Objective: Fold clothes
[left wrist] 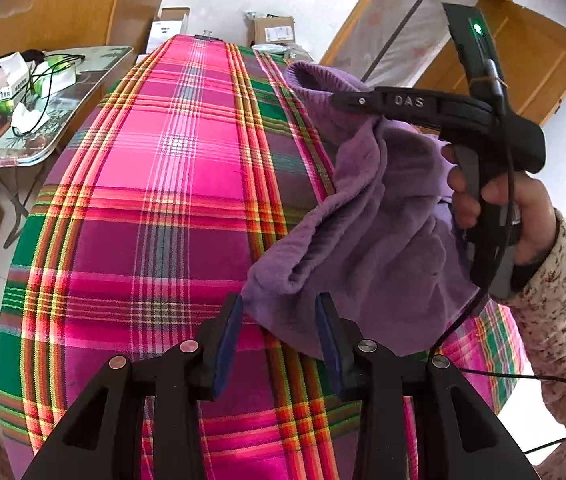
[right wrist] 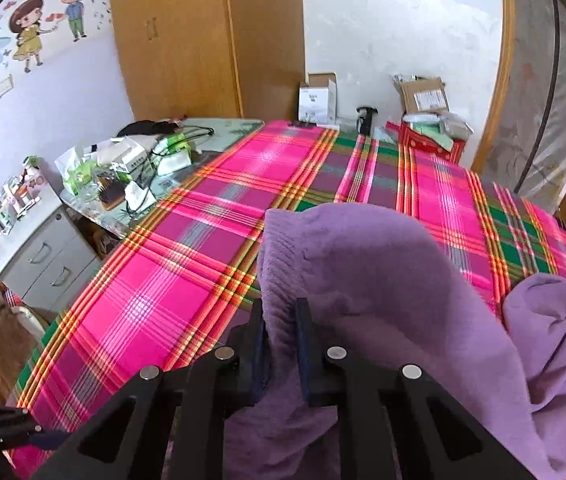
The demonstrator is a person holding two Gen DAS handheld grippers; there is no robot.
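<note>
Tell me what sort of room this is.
Likely a home bedroom: a plaid bedsheet spread wide, a wooden wardrobe by the wall, and a cartoon wall sticker above a grey drawer cabinet.

Left gripper: black angular frame, two fingers with dark blue pads, four round silver screws across the linkage, triangular cutouts in the arms. Right gripper: same black frame, blue pads, silver screws. Seen from the left camera, its body is black with raised "DAS" lettering, a green light on top, grey trigger, thin black cable trailing down. Hand on the handle; sleeve cream knit with small reddish-brown floral specks.
</note>
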